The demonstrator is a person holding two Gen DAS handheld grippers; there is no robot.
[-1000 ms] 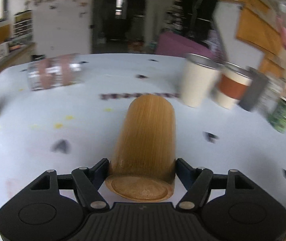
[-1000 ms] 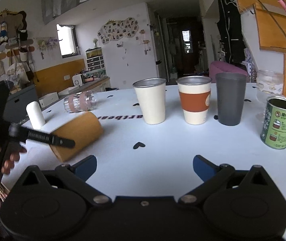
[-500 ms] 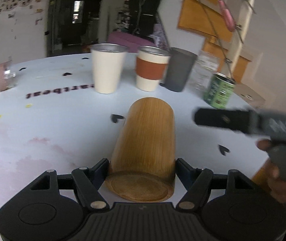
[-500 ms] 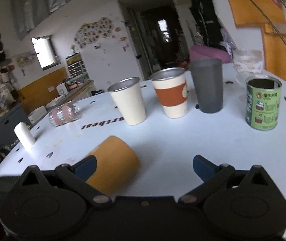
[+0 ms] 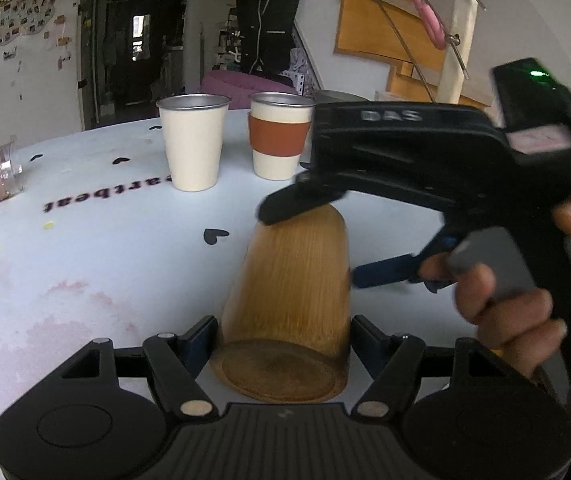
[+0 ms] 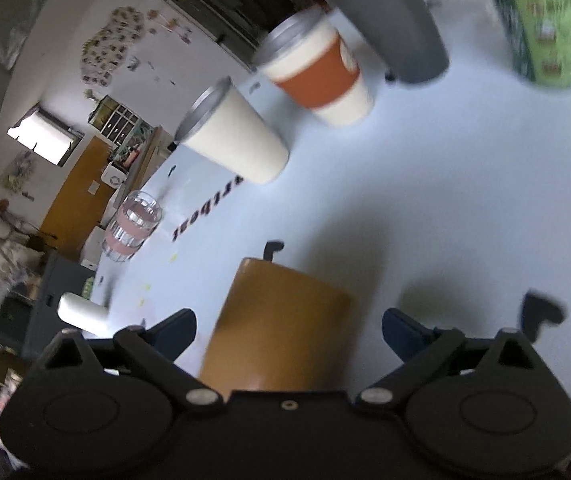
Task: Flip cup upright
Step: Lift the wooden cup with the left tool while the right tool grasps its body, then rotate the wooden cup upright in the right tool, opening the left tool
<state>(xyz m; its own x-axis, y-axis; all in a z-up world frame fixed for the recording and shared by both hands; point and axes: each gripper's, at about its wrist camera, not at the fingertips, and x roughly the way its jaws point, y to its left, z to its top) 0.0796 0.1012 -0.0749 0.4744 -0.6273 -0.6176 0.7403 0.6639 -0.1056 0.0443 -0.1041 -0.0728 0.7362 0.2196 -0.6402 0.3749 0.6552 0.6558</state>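
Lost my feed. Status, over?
Left gripper shut on wooden cup, cup on its side. Right gripper open, straddling it. Nothing blocking.

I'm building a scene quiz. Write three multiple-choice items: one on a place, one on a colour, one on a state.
1. Where does the wooden cup sit?
A. Between the left gripper's fingers
B. Behind the green can
C. Inside the grey cup

2. What colour is the sleeve on the banded cup?
A. Blue
B. Orange-brown
C. Black

3. How is the right gripper?
A. Shut on the wooden cup
B. Open around the wooden cup
C. Holding the clear glass

Answers: 1 A, fingers flank its base. 2 B, the band shows rust-orange. 3 B, gaps remain beside each finger.
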